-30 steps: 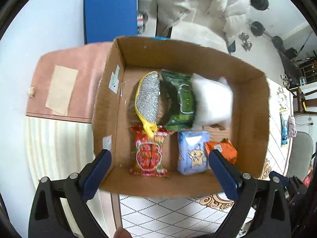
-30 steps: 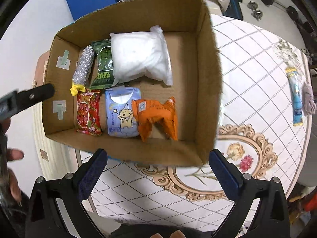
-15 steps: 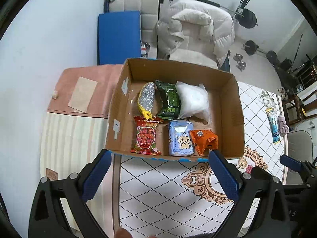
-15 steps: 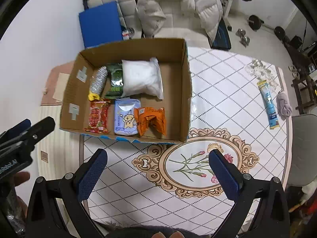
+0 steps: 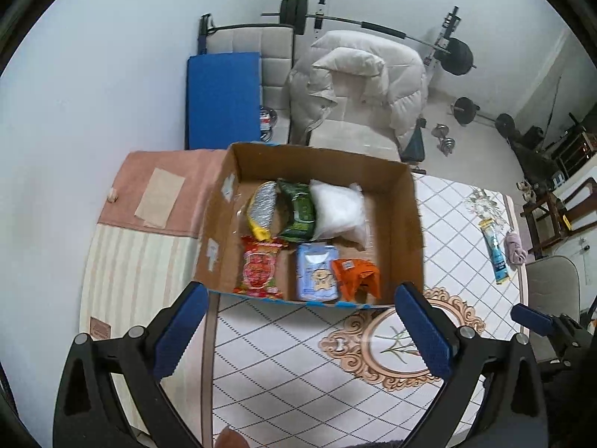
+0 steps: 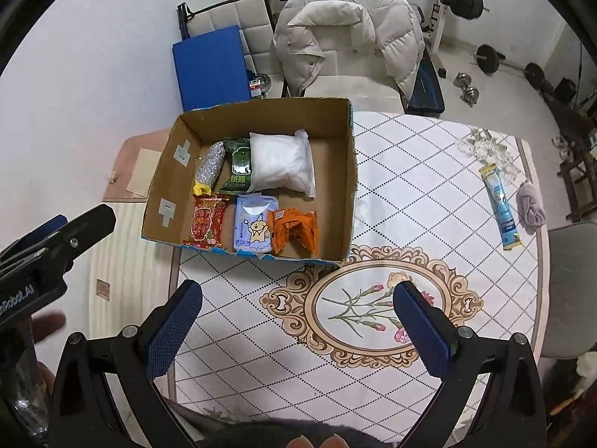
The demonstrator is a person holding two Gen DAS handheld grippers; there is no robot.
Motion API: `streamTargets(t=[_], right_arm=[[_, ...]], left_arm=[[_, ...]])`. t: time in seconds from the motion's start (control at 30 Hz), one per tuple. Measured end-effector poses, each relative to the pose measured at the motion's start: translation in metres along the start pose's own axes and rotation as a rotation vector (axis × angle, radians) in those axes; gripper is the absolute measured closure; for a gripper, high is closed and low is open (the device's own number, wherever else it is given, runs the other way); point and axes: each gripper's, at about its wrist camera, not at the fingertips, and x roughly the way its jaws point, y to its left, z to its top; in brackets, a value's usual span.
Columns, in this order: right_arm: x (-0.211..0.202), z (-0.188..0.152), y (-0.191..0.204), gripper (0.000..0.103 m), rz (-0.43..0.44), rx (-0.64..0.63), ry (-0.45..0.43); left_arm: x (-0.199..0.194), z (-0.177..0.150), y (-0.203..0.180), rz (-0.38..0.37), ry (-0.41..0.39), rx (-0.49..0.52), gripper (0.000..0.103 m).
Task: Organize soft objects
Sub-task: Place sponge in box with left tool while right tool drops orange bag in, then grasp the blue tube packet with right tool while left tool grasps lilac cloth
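**Six packed, a few still loose on the table**

Six soft things already lie inside the cardboard box [image 6: 347, 171], which I take as my landmark: a silver scrubber [image 6: 209, 166], a green pouch [image 6: 238, 166] and a white bag [image 6: 280, 166] along its far half, and a red snack pack [image 6: 206, 220], a pale blue tissue pack [image 6: 253, 228] and an orange packet [image 6: 294, 227] along its near half. They sit side by side, and the strip of the box floor by its right wall is bare.

Both of my grippers hang above the table on the near side of the box. My left gripper [image 5: 298, 324] is spread wide with nothing between its pads, and my right gripper [image 6: 296, 323] is likewise spread and empty.

I judge that I am between placements: nothing is in hand, and the job is not finished. Well to the right of the box, near the table's far right edge, lie a long blue sachet [image 6: 502, 207] and, just beside it, a lilac fabric bundle [image 6: 530, 209]; beyond them is a whitish crumpled thing [image 6: 485, 147] I cannot identify.

The next move, as I see it, belongs to my right gripper: swing out to the right of the box, come down over the sachet or the bundle, and close gently. The sachet lies flat, so I would pinch across its narrow width. The bare strip by the box's right wall looks like the place for it.
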Motion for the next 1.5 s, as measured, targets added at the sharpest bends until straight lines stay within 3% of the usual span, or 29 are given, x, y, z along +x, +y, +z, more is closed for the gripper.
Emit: streamTargets(t=[0.07,0.23,0.33,0.53,0.77,0.9,0.93,1.1,1.2,1.3,1.33,1.4,1.5], right_arm=[[-0.002,0.002,-0.014,0.000,0.007,0.020,-0.002],[0.000,0.010,-0.091,0.000,-0.015,0.120,-0.005],[0.009,0.019,-0.162,0.000,-0.068,0.195,0.010],[0.046,0.035,-0.336,0.000,-0.183,0.365,0.076],[0.082,0.044,-0.472,0.000,-0.196,0.469,0.137],[0.101,0.055,-0.494,0.000,-0.166,0.416,0.155],[0.108,0.058,-0.491,0.003,-0.146,0.396,0.166],[0.169,0.078,-0.459,0.018,-0.103,0.271,0.258],[0.205,0.087,-0.442,0.032,-0.079,0.236,0.303],[0.230,0.091,-0.431,0.055,-0.118,0.216,0.343],[0.227,0.094,-0.427,0.073,-0.129,0.202,0.322],[0.219,0.096,-0.424,0.087,-0.134,0.203,0.319],[0.182,0.093,-0.441,0.088,-0.085,0.276,0.253]], left_arm=[[0.002,0.004,-0.019,0.001,-0.001,0.031,0.000],[0.025,0.016,-0.093,0.004,0.016,0.129,0.000],[0.055,0.022,-0.144,0.004,0.038,0.169,0.000],[0.148,0.033,-0.262,-0.071,0.199,0.232,0.000],[0.261,0.040,-0.395,-0.181,0.441,0.271,0.000],[0.298,0.042,-0.427,-0.125,0.470,0.291,0.000],[0.303,0.045,-0.426,-0.075,0.454,0.293,0.000],[0.317,0.054,-0.396,0.176,0.367,0.301,0.000],[0.324,0.057,-0.374,0.233,0.375,0.267,0.000],[0.322,0.062,-0.362,0.235,0.387,0.234,0.000],[0.319,0.064,-0.363,0.226,0.383,0.223,0.000],[0.311,0.068,-0.371,0.184,0.384,0.209,0.000],[0.296,0.073,-0.401,0.073,0.373,0.194,0.000]])
